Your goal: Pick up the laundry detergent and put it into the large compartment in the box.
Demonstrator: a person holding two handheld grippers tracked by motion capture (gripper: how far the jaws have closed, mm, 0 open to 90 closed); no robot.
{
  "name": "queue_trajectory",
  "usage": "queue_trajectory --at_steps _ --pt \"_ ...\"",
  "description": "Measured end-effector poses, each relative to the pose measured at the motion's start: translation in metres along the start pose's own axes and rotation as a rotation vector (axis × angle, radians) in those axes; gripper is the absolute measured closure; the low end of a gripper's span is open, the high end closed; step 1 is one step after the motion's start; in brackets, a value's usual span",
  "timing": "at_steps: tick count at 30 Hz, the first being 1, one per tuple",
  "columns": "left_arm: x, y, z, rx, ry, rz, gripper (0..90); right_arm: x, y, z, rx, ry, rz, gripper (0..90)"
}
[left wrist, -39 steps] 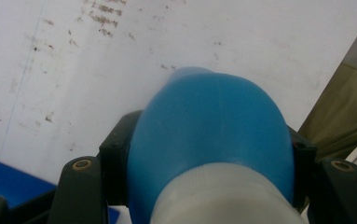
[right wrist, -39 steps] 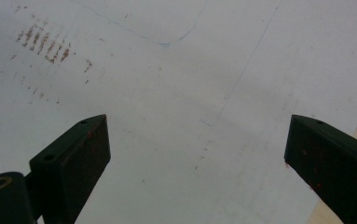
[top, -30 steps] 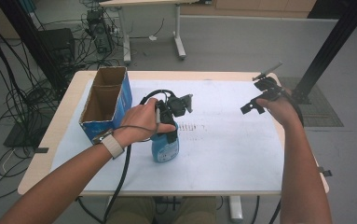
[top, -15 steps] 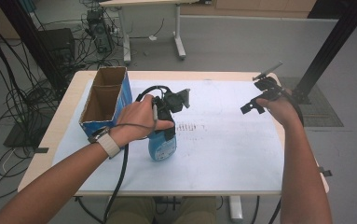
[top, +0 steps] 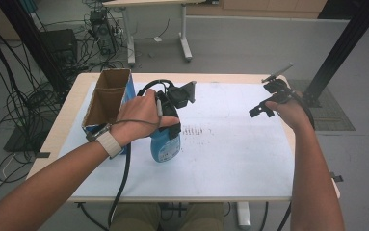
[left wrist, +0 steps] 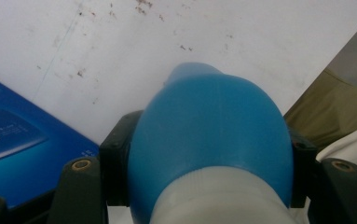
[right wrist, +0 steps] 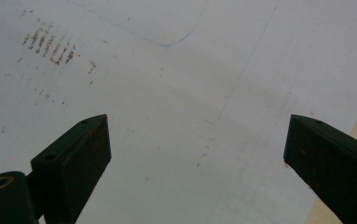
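The left tool (top: 170, 120) is clamped on the blue bottle (top: 165, 144), gripping it just below the white cap, near the table's (top: 230, 163) left side and just beside the open box (top: 106, 103). The step in hand looks like lifting the bottle, perhaps toward that box. Next, the bottle must clear the box's rim and stay upright. The right tool (top: 266, 103) hovers empty, jaws wide apart, by the table's right edge.
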State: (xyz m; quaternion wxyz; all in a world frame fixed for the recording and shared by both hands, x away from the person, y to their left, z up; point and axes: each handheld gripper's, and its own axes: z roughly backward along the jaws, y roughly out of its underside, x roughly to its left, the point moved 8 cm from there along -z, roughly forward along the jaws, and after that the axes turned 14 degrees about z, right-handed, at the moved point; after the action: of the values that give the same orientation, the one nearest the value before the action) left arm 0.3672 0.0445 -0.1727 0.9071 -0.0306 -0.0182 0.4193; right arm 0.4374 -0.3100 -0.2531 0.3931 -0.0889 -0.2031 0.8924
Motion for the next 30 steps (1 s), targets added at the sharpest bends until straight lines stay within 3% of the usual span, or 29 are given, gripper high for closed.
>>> queue_trajectory --at_steps 11,30 --pt "0.007 -0.003 0.04 -0.032 -0.014 0.047 37.6 0.0 0.0 0.004 -0.005 0.003 -0.007 7.2" --pt "0.023 -0.005 0.078 -0.036 -0.002 0.142 37.6 0.002 -0.001 0.007 -0.007 0.012 -0.012 7.3"
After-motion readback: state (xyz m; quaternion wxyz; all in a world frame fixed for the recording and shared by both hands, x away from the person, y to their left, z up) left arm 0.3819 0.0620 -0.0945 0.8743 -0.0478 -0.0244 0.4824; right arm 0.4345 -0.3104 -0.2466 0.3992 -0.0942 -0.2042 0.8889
